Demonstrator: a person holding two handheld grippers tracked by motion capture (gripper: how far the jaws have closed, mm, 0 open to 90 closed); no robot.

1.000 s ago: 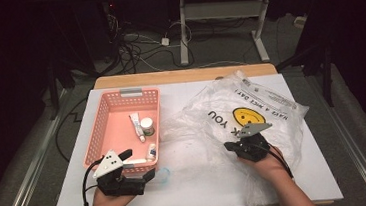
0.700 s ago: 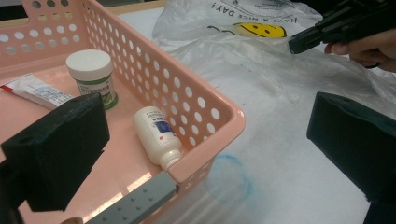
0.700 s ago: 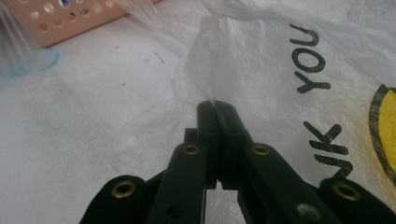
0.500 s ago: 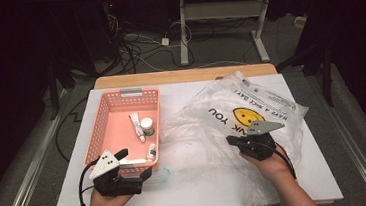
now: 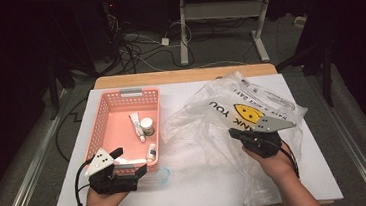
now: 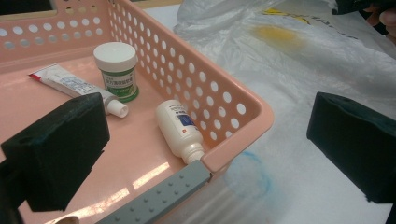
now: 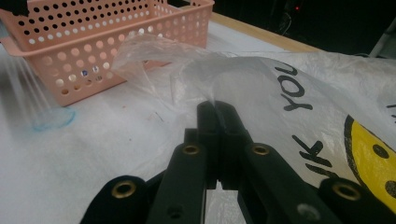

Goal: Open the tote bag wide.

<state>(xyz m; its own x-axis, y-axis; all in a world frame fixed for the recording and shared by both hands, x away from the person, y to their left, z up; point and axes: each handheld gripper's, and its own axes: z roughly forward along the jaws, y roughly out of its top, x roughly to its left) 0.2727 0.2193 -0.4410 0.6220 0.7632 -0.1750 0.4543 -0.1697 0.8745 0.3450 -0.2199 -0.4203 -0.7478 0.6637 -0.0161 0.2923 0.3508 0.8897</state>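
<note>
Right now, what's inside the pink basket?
The basket holds a tube, a green-labelled jar and a small white bottle lying on its side. The left gripper hides part of its near end.

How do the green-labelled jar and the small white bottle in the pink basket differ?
The green-labelled jar stands upright; the small white bottle lies on its side. The jar is squat with a wide white lid; the bottle is slimmer, narrowing to a small neck. The jar's label is green, the bottle's blue. The bottle lies against the pink basket wall near the corner; the jar stands farther in, beside a tube. Both are white plastic.
</note>
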